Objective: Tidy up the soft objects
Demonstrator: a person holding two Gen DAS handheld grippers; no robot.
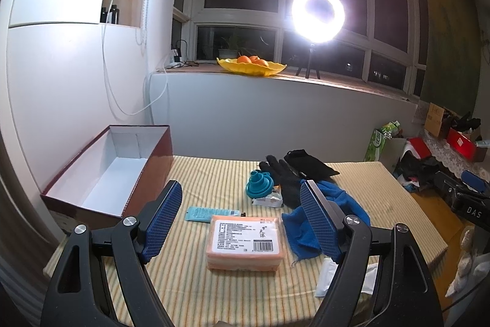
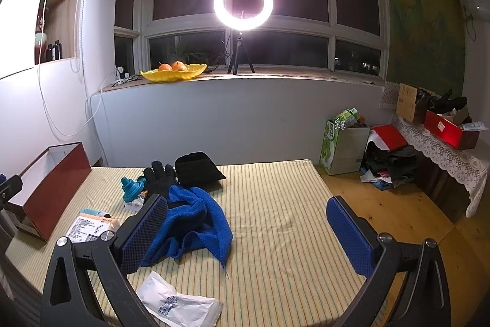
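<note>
Crumpled blue towel (image 2: 196, 222) mid-mat, touching black glove (image 2: 159, 176) lying flat, fingers toward the window. Black pouch (image 2: 197, 167) just beside the glove. Open, empty maroon box (image 1: 107, 170) at the mat's left edge.

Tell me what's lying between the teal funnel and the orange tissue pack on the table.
A small crumpled snack wrapper lies just in front of the teal funnel, then bare striped cloth up to the orange tissue pack; the left wrist view shows it best.
</note>
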